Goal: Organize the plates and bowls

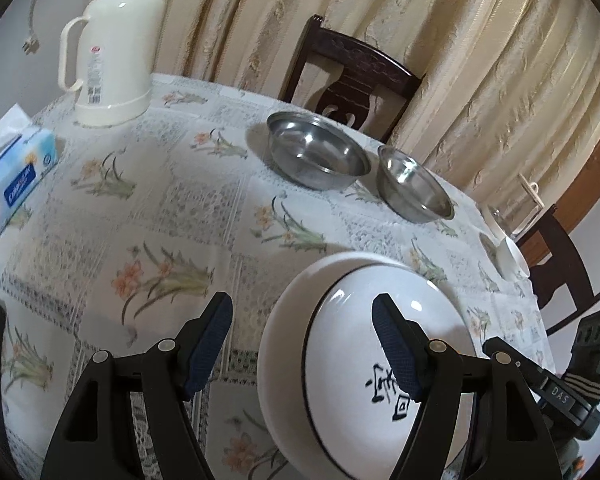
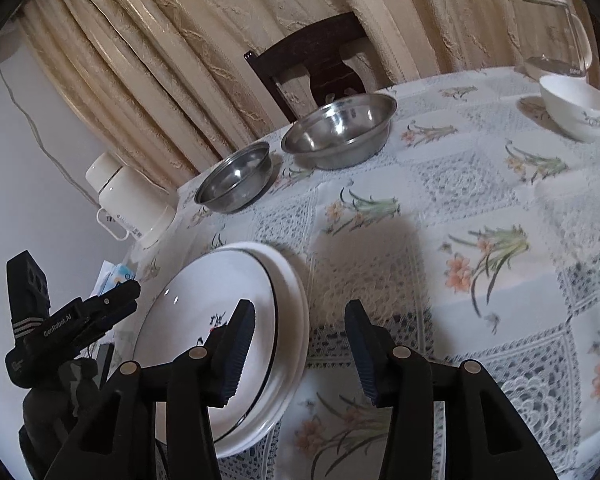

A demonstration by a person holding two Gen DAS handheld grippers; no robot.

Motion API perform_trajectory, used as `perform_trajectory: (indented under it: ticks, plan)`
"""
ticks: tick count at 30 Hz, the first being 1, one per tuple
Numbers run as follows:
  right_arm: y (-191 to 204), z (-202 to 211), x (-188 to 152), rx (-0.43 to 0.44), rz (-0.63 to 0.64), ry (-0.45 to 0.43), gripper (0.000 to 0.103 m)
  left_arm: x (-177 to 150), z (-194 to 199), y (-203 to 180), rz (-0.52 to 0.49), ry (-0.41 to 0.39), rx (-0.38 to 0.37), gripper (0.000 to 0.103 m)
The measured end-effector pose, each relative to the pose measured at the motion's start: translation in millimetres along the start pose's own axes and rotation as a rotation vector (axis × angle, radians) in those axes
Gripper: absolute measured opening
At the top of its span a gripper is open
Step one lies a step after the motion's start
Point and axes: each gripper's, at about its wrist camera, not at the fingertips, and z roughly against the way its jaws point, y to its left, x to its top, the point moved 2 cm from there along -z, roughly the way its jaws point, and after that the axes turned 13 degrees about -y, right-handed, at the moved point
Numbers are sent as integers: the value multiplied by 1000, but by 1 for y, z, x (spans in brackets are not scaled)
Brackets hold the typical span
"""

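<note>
Here – two steel bowls (image 1: 316, 156) (image 1: 414, 184), two stacked plates (image 2: 228, 344)

Left wrist view sits low over the near edge of the counter (image 1: 148, 200), close in, looking forward and slightly down past its own tongs (image 1: 300, 344) toward the curtain (image 1: 460, 60) and a dark chair (image 1: 352, 76).

Right wrist view is set just to the right, same low height, tilted, facing the same far side past its tongs (image 2: 300, 348).

Shared by both: stacked white plates (image 1: 340, 360) (image 2: 228, 340), two steel bowls (image 1: 316, 152) (image 2: 340, 128), white thermos (image 1: 112, 52) (image 2: 128, 200). Each view catches the other gripper at its edge.
</note>
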Motion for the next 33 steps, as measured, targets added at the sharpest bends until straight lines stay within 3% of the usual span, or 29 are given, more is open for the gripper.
perform_trajectory:
  ticks: [8,18,33]
  plan:
    - [5,-6,28,2,10,-2,58,26,-13,-4,-30,-19,-11,73]
    - [19,-40,61,41,8,71,60,60,-54,7,-24,-32,-5,73]
    - [57,-130,92,103,38,211,63,107,-145,38,-15,-14,21,73]
